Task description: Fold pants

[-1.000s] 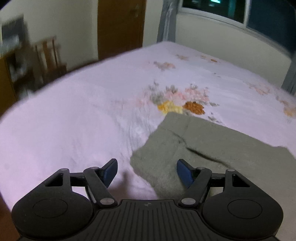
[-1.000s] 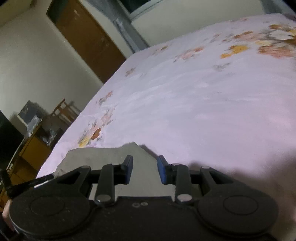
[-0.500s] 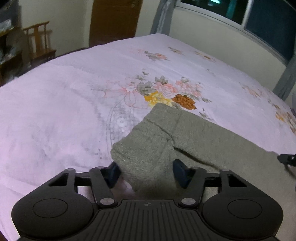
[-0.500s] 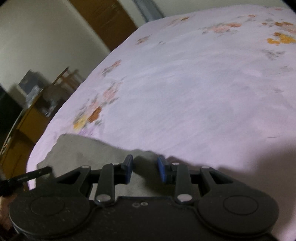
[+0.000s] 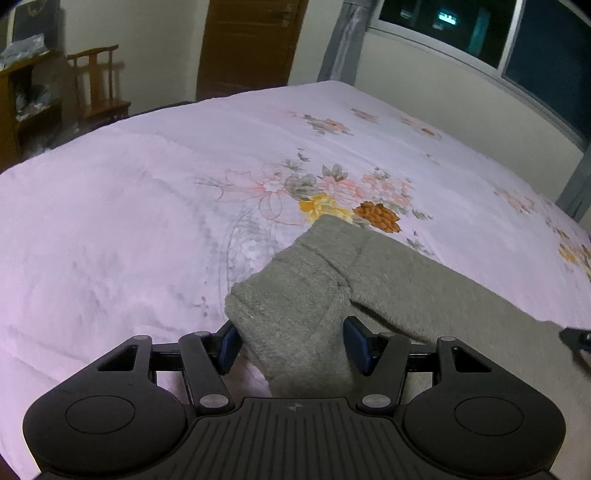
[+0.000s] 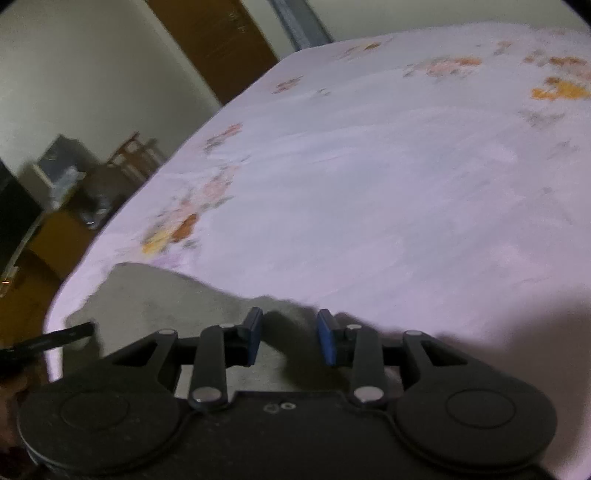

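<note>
Grey-green fleece pants [image 5: 388, 291] lie folded on a pink floral bed cover [image 5: 129, 221]. My left gripper [image 5: 293, 343] straddles their near left end. One blue pad sits just outside the cloth edge and the other presses into the fabric, with a bunched strip pinched between them. In the right wrist view the pants [image 6: 166, 295] run off to the left. My right gripper [image 6: 290, 338] is low over their far corner. Its jaws are opening, and shadowed cloth lies in the gap without the pads pressing on it. The other tool's finger [image 6: 55, 338] shows at the left edge.
A wooden chair [image 5: 99, 85] and a shelf [image 5: 26, 99] stand beyond the bed's left side, with a brown door [image 5: 251, 44] behind them. A window [image 5: 498, 33] and wall run along the right. The bed cover stretches wide past the pants.
My left gripper's jaws narrowed from wide apart onto the pants' end and then held still. My right gripper shifted along the pants' edge, and its jaws have widened.
</note>
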`<state>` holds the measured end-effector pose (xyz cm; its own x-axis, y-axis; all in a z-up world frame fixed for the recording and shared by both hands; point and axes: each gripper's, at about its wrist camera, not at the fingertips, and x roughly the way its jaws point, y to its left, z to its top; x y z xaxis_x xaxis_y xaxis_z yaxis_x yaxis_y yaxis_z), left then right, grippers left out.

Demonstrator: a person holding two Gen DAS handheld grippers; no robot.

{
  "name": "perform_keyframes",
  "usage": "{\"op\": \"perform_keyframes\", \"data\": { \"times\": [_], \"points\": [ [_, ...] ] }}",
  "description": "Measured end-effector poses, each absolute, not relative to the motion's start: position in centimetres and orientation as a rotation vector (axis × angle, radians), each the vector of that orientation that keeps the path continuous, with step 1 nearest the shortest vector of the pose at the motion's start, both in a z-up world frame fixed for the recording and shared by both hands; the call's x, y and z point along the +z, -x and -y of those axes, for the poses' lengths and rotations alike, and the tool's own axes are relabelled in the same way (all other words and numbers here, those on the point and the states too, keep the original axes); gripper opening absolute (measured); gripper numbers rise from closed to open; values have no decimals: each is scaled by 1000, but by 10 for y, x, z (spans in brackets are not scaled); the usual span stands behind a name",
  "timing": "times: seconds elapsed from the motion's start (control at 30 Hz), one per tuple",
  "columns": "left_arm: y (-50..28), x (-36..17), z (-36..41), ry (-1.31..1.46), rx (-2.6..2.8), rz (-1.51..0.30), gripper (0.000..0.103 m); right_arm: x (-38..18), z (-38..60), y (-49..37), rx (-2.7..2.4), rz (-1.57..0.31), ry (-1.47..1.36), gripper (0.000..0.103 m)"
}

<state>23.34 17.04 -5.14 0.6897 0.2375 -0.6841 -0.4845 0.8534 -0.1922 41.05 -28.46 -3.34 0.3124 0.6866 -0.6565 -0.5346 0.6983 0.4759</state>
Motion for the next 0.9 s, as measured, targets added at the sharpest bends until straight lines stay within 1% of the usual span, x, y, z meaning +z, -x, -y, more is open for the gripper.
{"op": "perform_keyframes", "data": {
  "times": [0.07, 0.1, 0.13, 0.17, 0.2, 0.23, 0.3, 0.33, 0.43, 0.53, 0.63, 0.73, 0.77, 0.8, 0.87, 0.9],
  "points": [
    [-232, -51, -173, 391, 410, -699, 58, -34, 283, -411, 828, -949, -187, 31],
    [-232, -51, -175, 394, 406, -699, 58, -32, 281, -409, 822, -934, -167, 28],
    [-232, -52, -175, 392, 400, -698, 56, -29, 280, -407, 819, -916, -148, 22],
    [-232, -53, -175, 383, 394, -699, 54, -27, 279, -405, 826, -903, -139, 5],
    [-233, -54, -174, 371, 384, -700, 51, -27, 274, -405, 840, -924, -116, 0],
    [-233, -54, -175, 368, 376, -697, 42, -28, 267, -403, 849, -943, -60, 0],
    [-231, -51, -178, 389, 367, -672, 33, -23, 257, -398, 851, -924, 39, 0],
    [-228, -48, -180, 398, 362, -654, 32, -17, 257, -396, 844, -893, 51, 0],
    [-226, -49, -183, 420, 368, -638, 32, -4, 260, -393, 791, -789, 79, 0],
    [-229, -56, -182, 413, 388, -660, 32, -26, 247, -390, 728, -786, 195, 0],
    [-228, -60, -186, 410, 378, -668, 32, -42, 242, -390, 693, -792, 180, 0],
    [-223, -56, -188, 406, 359, -675, 34, -31, 247, -393, 689, -807, 134, 0],
    [-222, -55, -188, 404, 358, -678, 35, -22, 251, -389, 664, -765, 127, 4],
    [-219, -53, -189, 410, 355, -676, 38, -11, 257, -384, 629, -720, 121, 4],
    [-212, -44, -187, 423, 369, -662, 39, 2, 264, -378, 675, -715, 41, 0],
    [-209, -37, -182, 416, 378, -642, 42, 5, 262, -374, 699, -713, 29, 0]
  ]
}}
